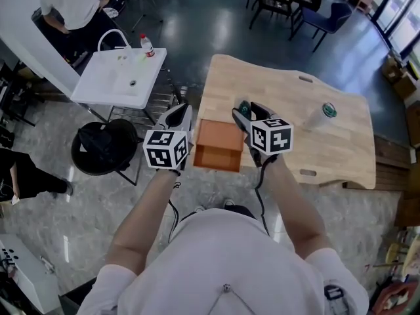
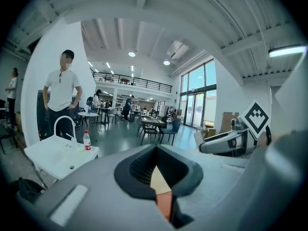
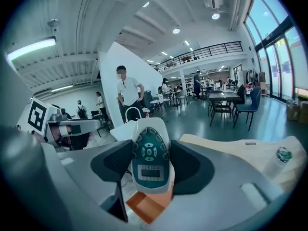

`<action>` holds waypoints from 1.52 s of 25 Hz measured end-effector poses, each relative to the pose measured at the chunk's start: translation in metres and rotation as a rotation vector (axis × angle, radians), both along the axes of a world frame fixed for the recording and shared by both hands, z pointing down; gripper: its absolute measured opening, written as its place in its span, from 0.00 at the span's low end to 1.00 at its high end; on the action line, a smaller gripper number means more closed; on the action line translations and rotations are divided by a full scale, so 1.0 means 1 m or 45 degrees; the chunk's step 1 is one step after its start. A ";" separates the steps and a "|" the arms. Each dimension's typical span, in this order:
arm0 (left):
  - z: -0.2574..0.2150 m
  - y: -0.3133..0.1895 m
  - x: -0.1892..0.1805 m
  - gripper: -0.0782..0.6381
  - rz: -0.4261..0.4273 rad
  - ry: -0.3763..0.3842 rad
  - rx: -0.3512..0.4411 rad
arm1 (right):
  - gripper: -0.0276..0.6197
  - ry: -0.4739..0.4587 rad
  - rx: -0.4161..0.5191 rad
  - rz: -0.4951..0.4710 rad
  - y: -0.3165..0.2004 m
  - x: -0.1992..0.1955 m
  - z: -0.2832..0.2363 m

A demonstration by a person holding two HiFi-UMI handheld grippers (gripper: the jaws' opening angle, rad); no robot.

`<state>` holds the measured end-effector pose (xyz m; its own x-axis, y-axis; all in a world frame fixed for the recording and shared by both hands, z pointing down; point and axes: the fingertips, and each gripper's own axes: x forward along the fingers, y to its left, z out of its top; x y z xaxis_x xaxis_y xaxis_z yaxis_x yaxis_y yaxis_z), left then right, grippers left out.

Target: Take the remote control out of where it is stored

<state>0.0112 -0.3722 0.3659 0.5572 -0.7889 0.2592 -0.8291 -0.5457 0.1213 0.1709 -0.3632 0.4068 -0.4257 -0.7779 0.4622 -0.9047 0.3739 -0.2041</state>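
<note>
- Remote control [image 3: 150, 160]: white shell, dark green face, grey display window.
- Box [image 1: 218, 145]: orange throughout.
- Desk [image 1: 341, 149]: pale natural wood.
- Left hand-held gripper [image 1: 180, 117] and right hand-held gripper [image 1: 248, 113]: grey, with black pads; their cubes are white with black square markers.
- Cup [image 1: 323, 115], right of frame: white, green top.
- Floor [image 1: 216, 25]: glossy dark blue-grey at the top of the frame, grey marbled at lower left.

The left tongs [image 2: 158, 171] clamp the thin edge of an orange box [image 2: 164, 203]; the right tongs [image 2: 224, 142] sit at three o'clock.
</note>
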 end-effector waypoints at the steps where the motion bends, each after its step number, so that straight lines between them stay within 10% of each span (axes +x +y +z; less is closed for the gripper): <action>1: -0.001 0.000 0.000 0.11 0.001 0.001 0.001 | 0.48 0.000 0.005 0.000 -0.001 -0.001 -0.002; 38: 0.001 0.006 -0.028 0.11 -0.057 0.002 0.000 | 0.48 0.004 0.041 -0.045 -0.004 -0.030 -0.009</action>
<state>-0.0164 -0.3665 0.3665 0.5216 -0.8131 0.2584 -0.8526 -0.5079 0.1231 0.1413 -0.3675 0.3982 -0.4521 -0.7768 0.4384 -0.8913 0.4122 -0.1886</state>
